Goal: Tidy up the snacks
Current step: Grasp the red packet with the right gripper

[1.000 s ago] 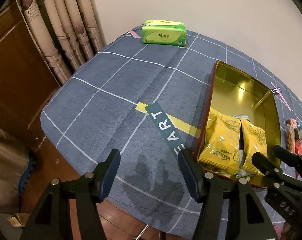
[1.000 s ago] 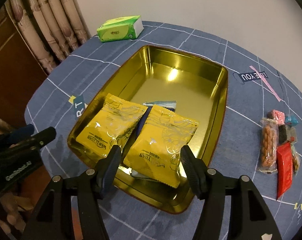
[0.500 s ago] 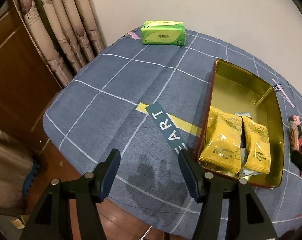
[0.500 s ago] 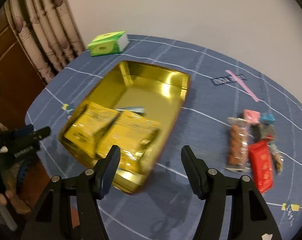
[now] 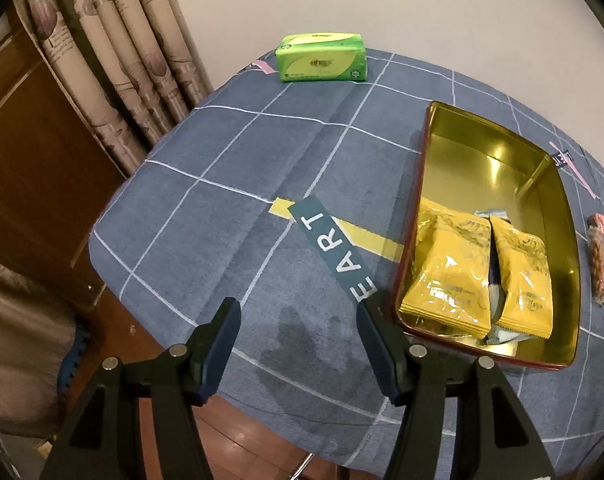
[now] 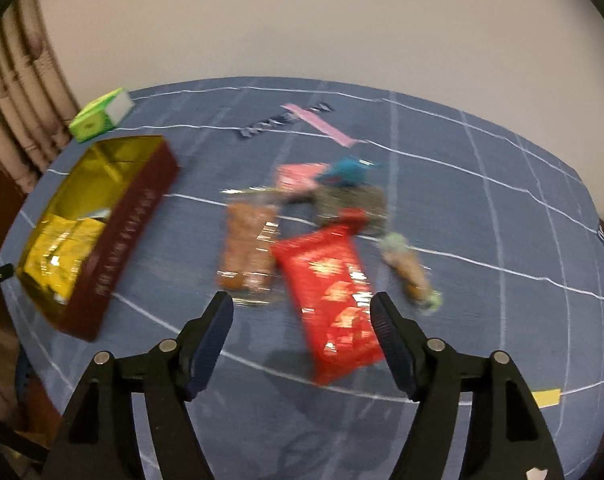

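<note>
A gold tin tray (image 5: 542,168) (image 6: 142,200) with dark red sides sits on the blue checked tablecloth. Two yellow snack packets (image 5: 450,276) (image 5: 522,280) lie in its near end, over a bluish packet. My left gripper (image 5: 298,332) is open and empty, just left of the tray's near corner. My right gripper (image 6: 302,324) is open and empty, above a red packet (image 6: 334,292). Loose snacks lie around it: a clear brown-snack packet (image 6: 248,248), a pink one (image 6: 298,174), a blue one (image 6: 348,170), a dark one (image 6: 354,200) and a small wrapped one (image 6: 410,268). The right wrist view is blurred.
A green tissue pack (image 5: 322,62) (image 6: 100,118) lies at the table's far edge near the curtains (image 5: 102,48). The table's near edge (image 5: 262,408) drops to a wooden floor. A wooden panel (image 5: 22,160) stands at the left.
My right gripper has swung right, from over the tray to over the loose snacks, and has left the left wrist view. My left gripper has hardly moved.
</note>
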